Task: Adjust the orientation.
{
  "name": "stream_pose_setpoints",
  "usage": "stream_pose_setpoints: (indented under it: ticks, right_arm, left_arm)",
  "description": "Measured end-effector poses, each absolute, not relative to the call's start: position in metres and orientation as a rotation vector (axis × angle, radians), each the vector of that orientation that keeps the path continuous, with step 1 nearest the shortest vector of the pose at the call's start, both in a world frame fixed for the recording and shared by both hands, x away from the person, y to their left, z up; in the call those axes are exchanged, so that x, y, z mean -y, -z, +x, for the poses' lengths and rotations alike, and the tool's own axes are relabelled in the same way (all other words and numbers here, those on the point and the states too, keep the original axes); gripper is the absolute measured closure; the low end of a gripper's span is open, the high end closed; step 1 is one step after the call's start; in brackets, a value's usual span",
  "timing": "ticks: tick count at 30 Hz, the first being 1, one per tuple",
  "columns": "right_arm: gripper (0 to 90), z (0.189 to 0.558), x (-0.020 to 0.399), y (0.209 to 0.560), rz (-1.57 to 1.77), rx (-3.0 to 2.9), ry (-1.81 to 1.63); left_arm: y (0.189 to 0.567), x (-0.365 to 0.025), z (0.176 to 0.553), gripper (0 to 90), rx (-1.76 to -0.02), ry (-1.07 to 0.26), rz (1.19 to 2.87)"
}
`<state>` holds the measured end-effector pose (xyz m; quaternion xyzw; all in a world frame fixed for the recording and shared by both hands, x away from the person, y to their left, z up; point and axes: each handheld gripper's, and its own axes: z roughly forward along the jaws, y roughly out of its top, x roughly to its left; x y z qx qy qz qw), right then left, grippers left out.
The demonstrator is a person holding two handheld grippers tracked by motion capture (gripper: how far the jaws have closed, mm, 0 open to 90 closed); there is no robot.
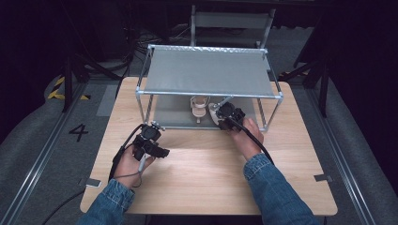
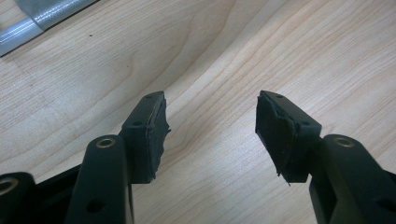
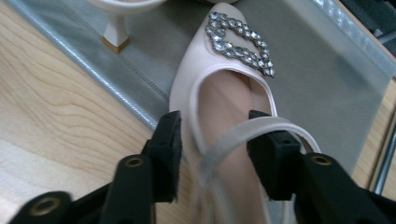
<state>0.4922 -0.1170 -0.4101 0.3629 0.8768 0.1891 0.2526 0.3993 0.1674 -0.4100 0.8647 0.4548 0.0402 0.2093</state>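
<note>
Grippers at work on a wooden table (image 1: 206, 173), each held in one hand of a person in denim sleeves. The right gripper (image 3: 215, 140) has its two black jaws spread to either side of a pale pink shoe (image 3: 219, 93); one jaw sits just outside the shoe's side wall, the other stands inside its opening under the thin strap (image 3: 243, 133). Neither pad clearly presses on the shoe, so the grip looks released, though the view is too close to be sure of contact at the strap. The shoe carries a rhinestone buckle (image 3: 240, 42) on its toe, which rests on the grey lower shelf (image 3: 317, 70) of a metal-framed rack, while the rear part reaches out past the shelf's front edge over the table. From above, the right gripper (image 1: 226, 118) is at the front of the rack (image 1: 209, 70), near its right end, with the shoe (image 1: 215, 111) just under the top shelf's front rail. A second matching shoe (image 1: 198, 107) stands on the lower shelf just left of the first; its small block heel (image 3: 115, 35) is near the shelf's front edge.

The left gripper (image 2: 210, 126) has its jaws wide apart with bare wood between them, holding nothing. From above, the left gripper (image 1: 151, 143) rests over the table in front of the rack's left corner, well apart from both shoes.
</note>
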Motion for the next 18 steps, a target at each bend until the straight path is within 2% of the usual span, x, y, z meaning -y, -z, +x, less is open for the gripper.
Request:
stream_pose_setpoints:
  ticks: [9,18]
  right_arm:
    - [47.0,0.479,0.126,0.397,1.022,-2.346,-0.548]
    - [45.0,0.455,0.155,0.376,1.049,-2.306,-0.652]
  left_arm:
    - [0.411,-0.163,0.402,43.7,-1.259,-0.101,2.412]
    - [0.411,-0.153,0.408,43.5,-1.228,-0.096,2.428]
